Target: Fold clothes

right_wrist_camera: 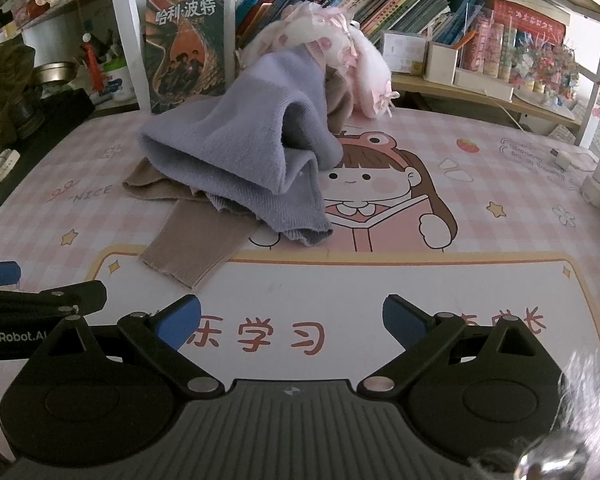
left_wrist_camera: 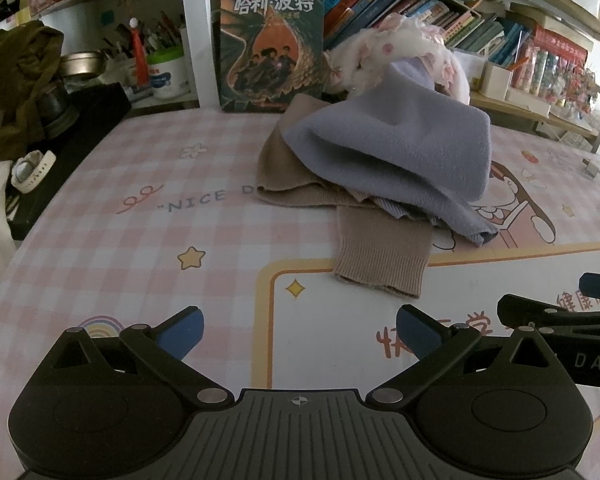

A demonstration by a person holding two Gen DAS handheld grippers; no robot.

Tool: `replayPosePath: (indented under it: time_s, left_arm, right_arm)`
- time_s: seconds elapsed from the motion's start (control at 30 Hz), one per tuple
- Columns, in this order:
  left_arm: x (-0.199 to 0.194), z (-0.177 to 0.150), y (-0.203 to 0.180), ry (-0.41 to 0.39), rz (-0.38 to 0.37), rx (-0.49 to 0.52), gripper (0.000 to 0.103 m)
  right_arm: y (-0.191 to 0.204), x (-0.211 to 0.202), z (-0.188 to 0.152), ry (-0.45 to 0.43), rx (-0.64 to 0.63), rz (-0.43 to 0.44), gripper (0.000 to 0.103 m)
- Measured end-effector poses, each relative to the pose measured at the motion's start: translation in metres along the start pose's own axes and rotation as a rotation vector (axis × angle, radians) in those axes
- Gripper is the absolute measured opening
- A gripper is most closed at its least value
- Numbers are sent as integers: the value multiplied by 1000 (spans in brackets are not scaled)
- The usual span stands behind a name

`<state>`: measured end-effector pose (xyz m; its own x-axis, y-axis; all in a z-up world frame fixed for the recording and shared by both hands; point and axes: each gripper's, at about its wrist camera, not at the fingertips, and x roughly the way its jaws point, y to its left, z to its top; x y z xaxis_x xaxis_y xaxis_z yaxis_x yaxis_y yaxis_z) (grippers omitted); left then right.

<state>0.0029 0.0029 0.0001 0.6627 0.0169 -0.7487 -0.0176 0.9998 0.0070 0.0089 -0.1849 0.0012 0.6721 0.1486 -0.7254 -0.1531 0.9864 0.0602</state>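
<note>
Hovering with both the left hand-held gripper [left_wrist_camera: 300,336] and right hand-held gripper [right_wrist_camera: 292,320] spread wide and empty at frame bottom, facing the sweaters [left_wrist_camera: 388,160] heaped mid-frame on the surface [left_wrist_camera: 140,248], risking pinching both tangled layers together.

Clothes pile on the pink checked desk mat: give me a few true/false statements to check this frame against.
1. The lilac fleece garment lies on top of the beige ribbed knit garment. True.
2. The left gripper is shut on the beige cuff. False: its jaws stand open and empty, short of the cuff.
3. The right gripper is open. True.
4. The clothes are folded flat. False: they sit in a rumpled heap.
5. A dark illustrated book stands upright behind the pile. True.
</note>
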Motion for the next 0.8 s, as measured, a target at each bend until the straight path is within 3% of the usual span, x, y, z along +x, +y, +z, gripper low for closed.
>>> replayPosePath:
  time_s: [0.8]
  left_arm:
    - [1, 2, 0, 0, 14, -10, 103]
  right_arm:
    - [0, 4, 1, 3, -6, 13, 98]
